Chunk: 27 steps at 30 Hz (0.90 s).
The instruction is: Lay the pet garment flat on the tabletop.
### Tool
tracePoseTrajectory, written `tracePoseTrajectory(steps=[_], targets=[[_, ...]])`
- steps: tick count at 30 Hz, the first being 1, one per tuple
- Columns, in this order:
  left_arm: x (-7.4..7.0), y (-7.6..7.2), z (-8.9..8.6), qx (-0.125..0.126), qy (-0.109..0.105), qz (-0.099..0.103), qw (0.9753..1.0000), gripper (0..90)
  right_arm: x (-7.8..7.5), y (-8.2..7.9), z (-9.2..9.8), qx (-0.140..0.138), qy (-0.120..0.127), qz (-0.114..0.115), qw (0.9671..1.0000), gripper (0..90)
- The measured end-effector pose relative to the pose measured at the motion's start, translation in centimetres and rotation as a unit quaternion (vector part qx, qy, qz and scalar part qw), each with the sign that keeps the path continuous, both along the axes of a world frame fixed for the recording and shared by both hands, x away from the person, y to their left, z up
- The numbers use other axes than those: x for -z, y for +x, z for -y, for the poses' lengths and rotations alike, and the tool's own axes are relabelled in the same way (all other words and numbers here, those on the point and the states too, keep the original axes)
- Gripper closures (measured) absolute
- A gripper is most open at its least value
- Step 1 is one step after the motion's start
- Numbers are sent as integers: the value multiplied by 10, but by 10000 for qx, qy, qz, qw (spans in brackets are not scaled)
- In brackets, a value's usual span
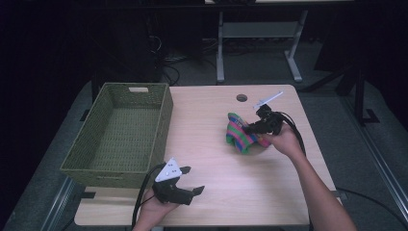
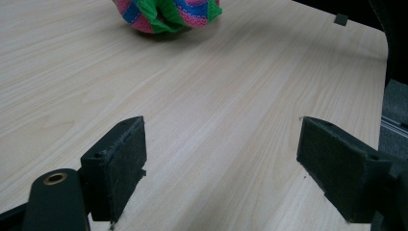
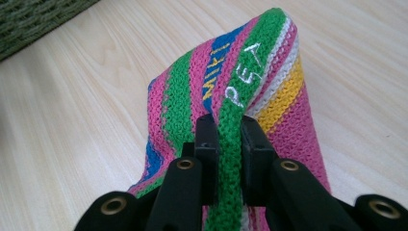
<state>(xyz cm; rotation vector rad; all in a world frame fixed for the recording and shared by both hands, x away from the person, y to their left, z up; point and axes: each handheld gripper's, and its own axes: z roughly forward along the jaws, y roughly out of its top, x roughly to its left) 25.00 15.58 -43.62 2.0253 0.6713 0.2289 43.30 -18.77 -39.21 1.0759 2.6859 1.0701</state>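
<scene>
The right gripper pinches a green fold of the striped knit, jaws shut tight on it at mid-table. The basket stands well to the knit's left, across bare table. The left gripper waits near the front edge, jaws spread wide and empty, closer to the basket than the right.

Standing on grey flooring in a dim room, a light wood-grain table with a round cable hole, and beyond it the pale metal legs of another desk, cables lying in shadow.
</scene>
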Motion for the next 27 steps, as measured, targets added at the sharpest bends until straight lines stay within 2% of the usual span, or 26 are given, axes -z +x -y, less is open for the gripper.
tracePoseTrajectory(steps=[7, 9, 11, 15, 19, 27], targets=[[0, 0, 1, 20, 5, 4, 10000, 172, -9, -4, 0, -34, 109, 9, 9999, 800], [0, 0, 1, 43, 34, 8, 10000, 172, -12, -7, 0, -35, 75, 38, 10000, 799], [1, -1, 2, 37, -24, -20, 10000, 172, -16, -9, 0, -54, 86, 51, 9999, 799], [1, 0, 2, 49, 4, -2, 10000, 172, -22, -13, 0, -144, 140, 125, 9997, 800], [1, 0, 2, 33, -3, 6, 10000, 172, -31, -20, 3, -224, 304, 159, 9992, 800], [0, -1, 2, 29, -9, 23, 10000, 172, -41, -32, 3, -436, 374, 256, 9980, 799]])
